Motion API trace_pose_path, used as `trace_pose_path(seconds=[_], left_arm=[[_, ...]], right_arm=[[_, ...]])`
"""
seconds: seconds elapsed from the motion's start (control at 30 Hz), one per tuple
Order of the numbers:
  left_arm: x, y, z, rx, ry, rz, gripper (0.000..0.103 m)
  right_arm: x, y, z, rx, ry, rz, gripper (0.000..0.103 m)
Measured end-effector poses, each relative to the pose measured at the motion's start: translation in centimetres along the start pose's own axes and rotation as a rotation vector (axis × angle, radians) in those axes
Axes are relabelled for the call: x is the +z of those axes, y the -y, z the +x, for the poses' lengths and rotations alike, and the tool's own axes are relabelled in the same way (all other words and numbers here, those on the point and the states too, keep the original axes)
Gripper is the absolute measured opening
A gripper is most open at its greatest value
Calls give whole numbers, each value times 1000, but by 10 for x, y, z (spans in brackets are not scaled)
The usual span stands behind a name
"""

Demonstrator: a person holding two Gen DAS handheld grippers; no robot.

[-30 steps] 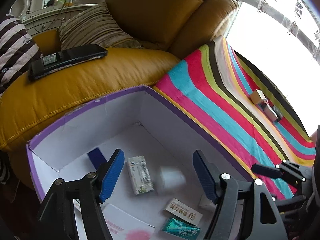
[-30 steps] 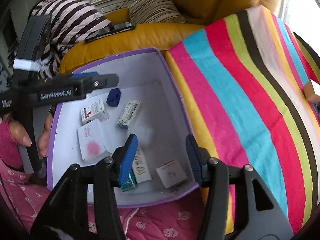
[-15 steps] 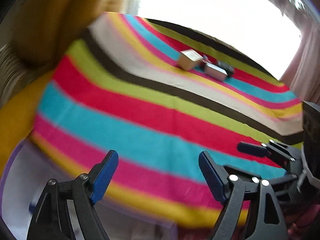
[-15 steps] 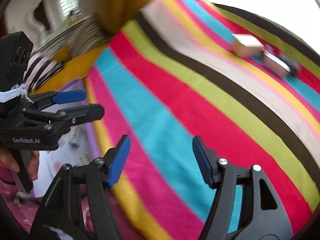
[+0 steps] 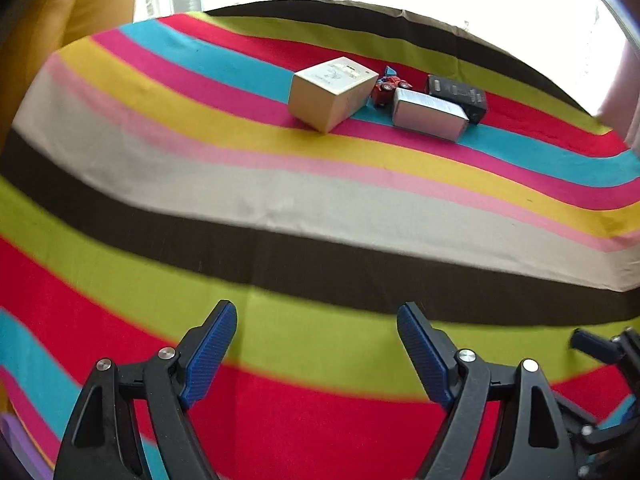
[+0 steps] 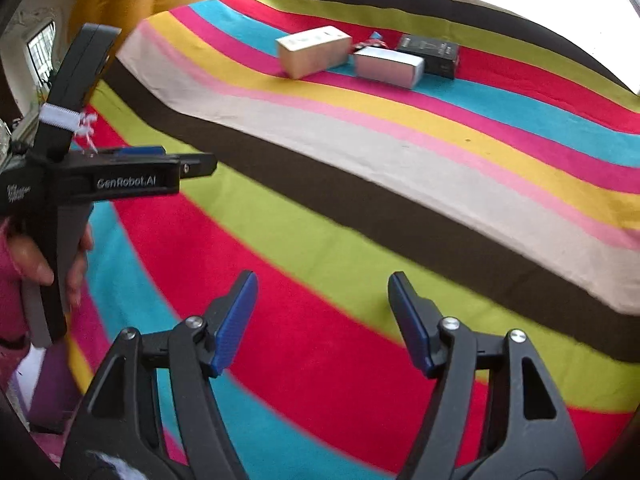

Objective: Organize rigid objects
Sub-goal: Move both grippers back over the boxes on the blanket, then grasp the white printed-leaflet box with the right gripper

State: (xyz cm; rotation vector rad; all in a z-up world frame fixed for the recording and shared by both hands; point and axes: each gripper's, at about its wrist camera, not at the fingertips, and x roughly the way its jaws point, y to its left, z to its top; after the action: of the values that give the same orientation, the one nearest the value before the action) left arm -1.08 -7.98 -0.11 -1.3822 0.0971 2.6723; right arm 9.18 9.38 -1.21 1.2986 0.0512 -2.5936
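Both wrist cameras have swung away from the purple-rimmed white box they looked into a second ago and now face out across the striped cloth (image 5: 320, 208), toward a small cluster of things at its far side. The left gripper (image 5: 316, 344) hangs over the red and green stripes with its jaws spread wide and nothing between them. The right gripper (image 6: 322, 320) is likewise wide open and empty, over the same bands of colour; from its camera the left gripper shows side-on at the left edge, held in the person's hand (image 6: 44, 256). In the cluster, a cream box (image 5: 330, 92) stands nearest the cameras on the left. A silver box (image 5: 428, 118) lies just to its right, and a black box (image 5: 458, 94) lies behind that, close against it. A small red toy car (image 5: 388, 86) sits between the cream box and the other two. All four are well apart from both grippers. A yellow sofa (image 5: 80, 4) rises beyond the cloth's far left corner.
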Motion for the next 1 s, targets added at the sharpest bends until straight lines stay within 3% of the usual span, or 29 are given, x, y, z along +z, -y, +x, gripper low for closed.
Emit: trace_pose_path(seconds=[0.23,0.37,0.6,1.0], left_arm=[[38,-14,39,9,33,0,87],[53,-20,55,-8,8,7,103],[53,-23,55,7,13,-17,103],[54,-26,57,30,14,-54,103]], right_arm=[[36,34,30,-42,-8,-57,81],[64,55,51,-53,-22,-67,84],[111,85,90,-63,-17,-57,94],[188,91,149,-2,-43,-150,103]])
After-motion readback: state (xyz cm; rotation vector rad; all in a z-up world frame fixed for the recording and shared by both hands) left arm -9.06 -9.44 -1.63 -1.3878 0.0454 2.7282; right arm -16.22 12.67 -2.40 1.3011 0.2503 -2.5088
